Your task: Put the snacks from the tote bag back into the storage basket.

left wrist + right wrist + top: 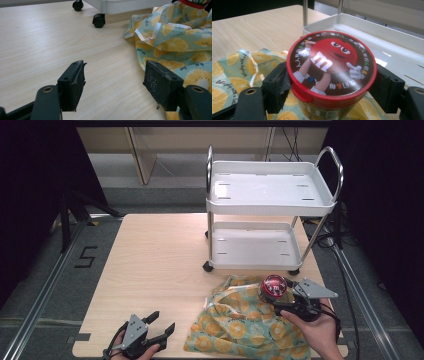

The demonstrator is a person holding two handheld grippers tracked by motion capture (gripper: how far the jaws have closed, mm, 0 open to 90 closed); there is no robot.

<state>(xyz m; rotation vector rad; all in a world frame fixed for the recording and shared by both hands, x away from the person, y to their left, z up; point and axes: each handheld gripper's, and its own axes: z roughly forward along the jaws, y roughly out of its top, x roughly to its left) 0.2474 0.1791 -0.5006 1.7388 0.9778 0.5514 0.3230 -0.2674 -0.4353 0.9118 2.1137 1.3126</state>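
The pale wooden tabletop (150,265) carries a white two-shelf cart (270,195) on black wheels at about one o'clock, both shelves bare. In front of the cart, at around five o'clock, lies a crumpled cloth (240,320) printed with yellow citrus slices on pale green.

Over the far right part of that cloth, the right hand-held gripper (285,300) is clenched on a round candy tub (274,287). In the right gripper view the two black jaws press against opposite sides of the tub (332,65) just under its red lid, which shows a red cartoon candy figure and a ring of small lettering. The tub stands upright, with the cart's lower shelf just beyond it at twelve o'clock.

The left hand-held gripper (157,325) sits at seven o'clock near the tabletop's front edge, released, jaws spread wide with nothing between them. From the left gripper view (112,82) the cloth's edge lies just beside its right jaw.

The tub's lower body is cut off in the right gripper view, and I cannot tell whether its base touches the cloth.
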